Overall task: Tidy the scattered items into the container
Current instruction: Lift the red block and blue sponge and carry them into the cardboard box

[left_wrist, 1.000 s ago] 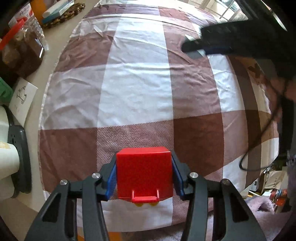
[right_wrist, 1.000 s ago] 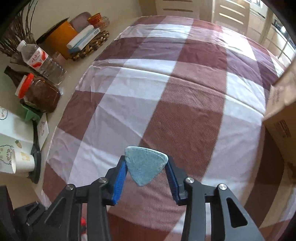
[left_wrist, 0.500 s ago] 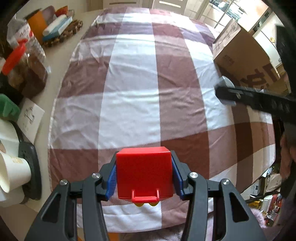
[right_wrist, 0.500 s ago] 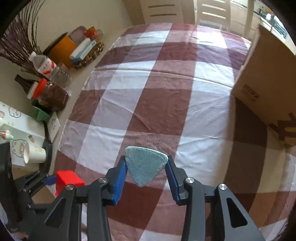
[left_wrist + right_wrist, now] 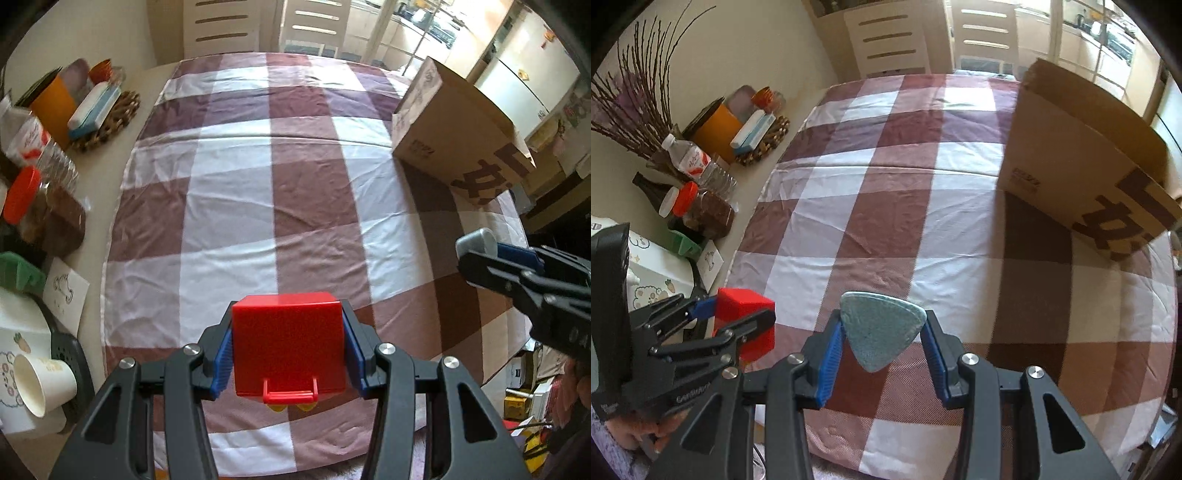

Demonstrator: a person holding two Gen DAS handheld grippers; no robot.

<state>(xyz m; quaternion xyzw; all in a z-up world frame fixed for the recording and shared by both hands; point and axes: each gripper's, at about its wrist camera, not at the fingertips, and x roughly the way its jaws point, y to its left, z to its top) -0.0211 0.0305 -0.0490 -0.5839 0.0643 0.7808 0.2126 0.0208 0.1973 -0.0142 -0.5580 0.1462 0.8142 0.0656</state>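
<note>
Cardboard box point(image 5: 458, 122) is now fully in frame, standing at the far right of the checked tablecloth point(image 5: 229, 206); 1 second back the left wrist view saw only cloth, so both hands have lifted and swung toward it.

Left wrist view:
- left gripper point(image 5: 288, 350) pinches the red block point(image 5: 288, 339) between its blue pads, grip unchanged across all 3 frames; a red handle and yellow bits show at the block's underside.
- Block is held well above the cloth, well apart from the box.
- right gripper point(image 5: 495, 254) enters at the right edge with a grey item at its tip, roughly level with the left one.
- Clutter (bottle, jar, paper cup point(image 5: 40, 380)) stays along the table's left side, outside the cloth.

Right wrist view:
- Right gripper pinches the blue-grey triangular pad point(image 5: 882, 332), point down, same hold as before.
- Left gripper with the red block shows at lower left, beside it.
- Box sits ahead and to the right, its opening not visible from here.

My read: 2 items picked and mid-carry, no loose items visible on the cloth. Next is getting over the box's opening, then releasing.
</note>
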